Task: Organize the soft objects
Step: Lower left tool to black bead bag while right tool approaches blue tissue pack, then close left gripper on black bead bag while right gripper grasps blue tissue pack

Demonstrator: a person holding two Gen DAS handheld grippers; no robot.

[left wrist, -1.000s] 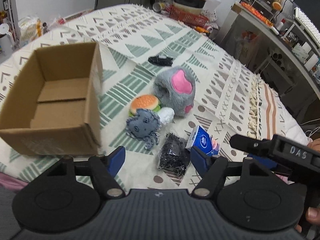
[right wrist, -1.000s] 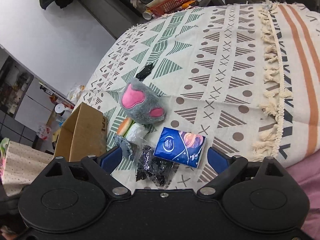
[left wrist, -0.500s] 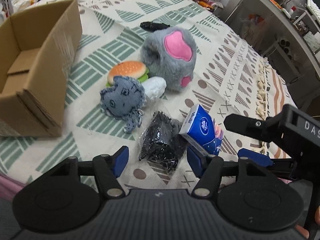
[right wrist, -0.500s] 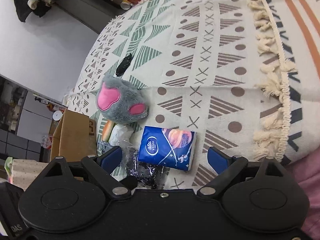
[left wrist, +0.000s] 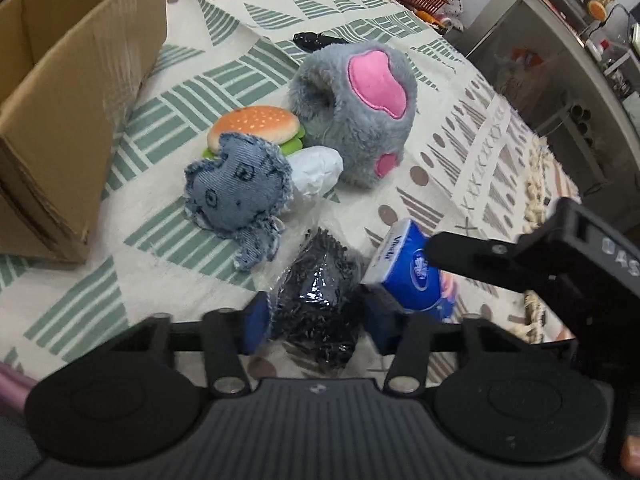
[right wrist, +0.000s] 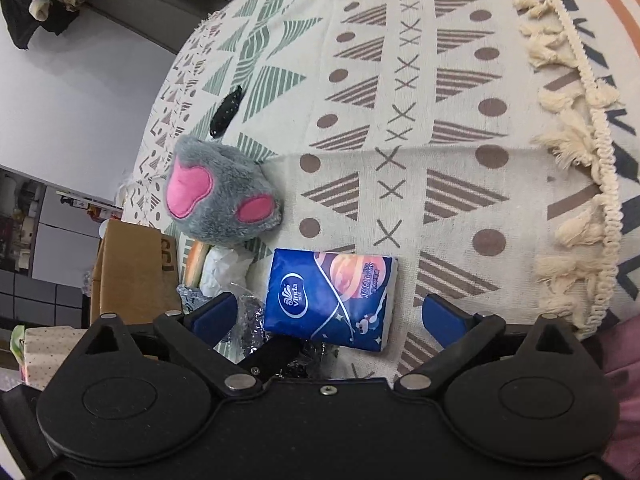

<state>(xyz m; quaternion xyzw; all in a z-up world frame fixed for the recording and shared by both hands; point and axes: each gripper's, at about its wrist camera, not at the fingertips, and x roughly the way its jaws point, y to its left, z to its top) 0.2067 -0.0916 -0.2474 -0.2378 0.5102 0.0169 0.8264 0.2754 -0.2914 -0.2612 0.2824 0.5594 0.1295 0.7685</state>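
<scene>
The left gripper [left wrist: 316, 318] has its blue fingers on either side of the clear bag of black shreds [left wrist: 320, 300], close against it; whether they already pinch it I cannot tell, but the placement looks like the start of a pick-up. The right gripper [right wrist: 327, 314] stands wide apart around the blue tissue pack [right wrist: 330, 296], touching neither edge, so it seems lined up for a grab and not yet closed. In the left view the pack sits at about three o'clock from the bag, just beside it. Out at eleven o'clock from the bag lies the denim octopus [left wrist: 238, 192], with a white wrapped bundle [left wrist: 318, 170] touching it at its two o'clock and a burger toy [left wrist: 256, 124] behind. The grey plush paw [left wrist: 354, 110] stands at twelve o'clock, leaning against the burger. The cardboard box [left wrist: 80, 92], open on top, waits at ten o'clock, near the pile, probably the place where the soft things go. A small black clip [left wrist: 314, 40] lies farther off on the patterned cloth [right wrist: 440, 120].
</scene>
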